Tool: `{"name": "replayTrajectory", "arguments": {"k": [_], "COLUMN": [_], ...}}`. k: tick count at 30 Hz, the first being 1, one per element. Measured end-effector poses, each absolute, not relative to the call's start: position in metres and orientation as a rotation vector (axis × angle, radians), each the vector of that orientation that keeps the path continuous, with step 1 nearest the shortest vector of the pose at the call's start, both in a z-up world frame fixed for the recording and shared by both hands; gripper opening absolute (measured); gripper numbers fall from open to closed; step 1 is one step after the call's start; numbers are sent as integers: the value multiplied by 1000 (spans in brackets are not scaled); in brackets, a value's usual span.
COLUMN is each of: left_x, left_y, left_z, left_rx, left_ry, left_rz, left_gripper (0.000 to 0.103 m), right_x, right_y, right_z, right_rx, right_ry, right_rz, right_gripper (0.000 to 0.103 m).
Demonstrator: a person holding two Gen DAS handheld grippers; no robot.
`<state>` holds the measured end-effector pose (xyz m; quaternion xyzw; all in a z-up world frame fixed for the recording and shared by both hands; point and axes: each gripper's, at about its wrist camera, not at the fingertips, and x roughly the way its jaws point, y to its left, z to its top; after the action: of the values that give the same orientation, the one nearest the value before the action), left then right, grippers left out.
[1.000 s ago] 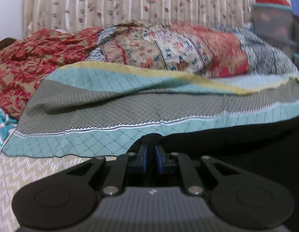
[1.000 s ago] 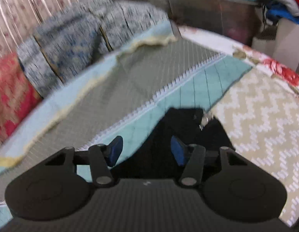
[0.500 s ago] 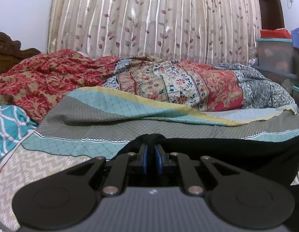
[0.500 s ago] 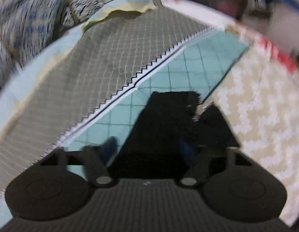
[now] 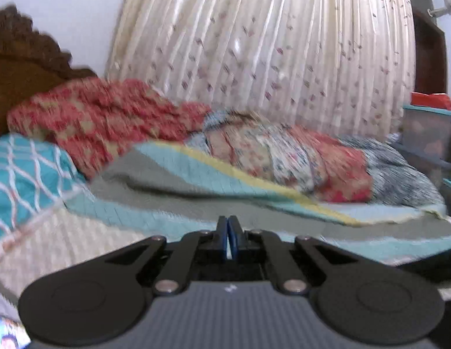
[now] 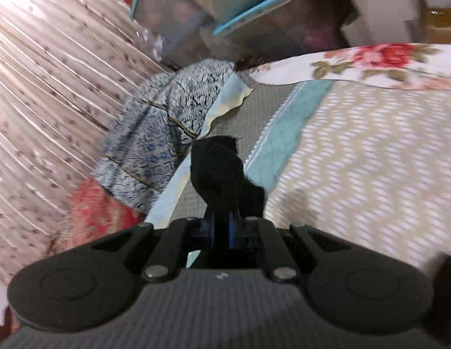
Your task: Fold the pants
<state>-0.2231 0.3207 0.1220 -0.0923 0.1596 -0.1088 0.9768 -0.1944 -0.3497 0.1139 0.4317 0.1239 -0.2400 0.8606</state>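
The pants are black. In the right wrist view my right gripper (image 6: 221, 226) is shut on a bunched fold of the black pants (image 6: 216, 168), which stands up between the blue pads, lifted above the bed. In the left wrist view my left gripper (image 5: 228, 232) is shut, its blue pads pressed together with no cloth visible between them. A dark strip of the pants (image 5: 429, 264) lies at the lower right of that view, apart from the fingers.
The bed carries a grey and teal quilt (image 5: 196, 192), a chevron sheet (image 6: 371, 160), a teal pillow (image 5: 24, 174) and a heap of patterned blankets (image 5: 283, 157). A curtain (image 5: 269, 58) hangs behind. Storage bins (image 6: 254, 14) stand past the bed's end.
My right gripper has closed on the pants and lifted them. My left gripper has risen and tilted up; the black cloth seen between its pads before no longer shows there.
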Motion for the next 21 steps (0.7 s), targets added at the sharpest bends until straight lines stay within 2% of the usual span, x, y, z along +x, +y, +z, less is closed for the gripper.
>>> {"name": "replayTrajectory", "arguments": {"k": [5, 10, 12, 13, 15, 17, 19, 20, 21], "left_x": [-223, -171, -147, -139, -123, -105, -91, -83, -75], "left_y": [317, 284, 268, 258, 237, 222, 209, 203, 198], "left_z": [111, 111, 108, 105, 98, 89, 76, 68, 59], "left_rx": [-55, 232, 319, 359, 466, 543, 575, 586, 598], "left_ry": [387, 458, 497, 509, 529, 557, 618, 653, 694], "left_rz": [-309, -390, -451, -469, -492, -497, -524, -537, -547], "left_gripper": [7, 14, 31, 36, 57, 63, 80, 93, 94], "right_x": [-290, -324, -326, -326, -324, -326, -328, -329, -332], "right_y": [-328, -323, -321, -321, -322, -324, -327, -325, -328], "right_z": [96, 55, 50, 50, 53, 56, 55, 55, 53], "right_rx": [958, 1071, 1099, 1100, 1095, 1089, 1091, 1092, 1096], "right_ry": [211, 255, 246, 239, 230, 231, 234, 233, 234], "right_rz": [-546, -598, -603, -601, -595, -590, -586, -589, -589], "right_gripper": [11, 11, 11, 11, 11, 11, 11, 11, 11]}}
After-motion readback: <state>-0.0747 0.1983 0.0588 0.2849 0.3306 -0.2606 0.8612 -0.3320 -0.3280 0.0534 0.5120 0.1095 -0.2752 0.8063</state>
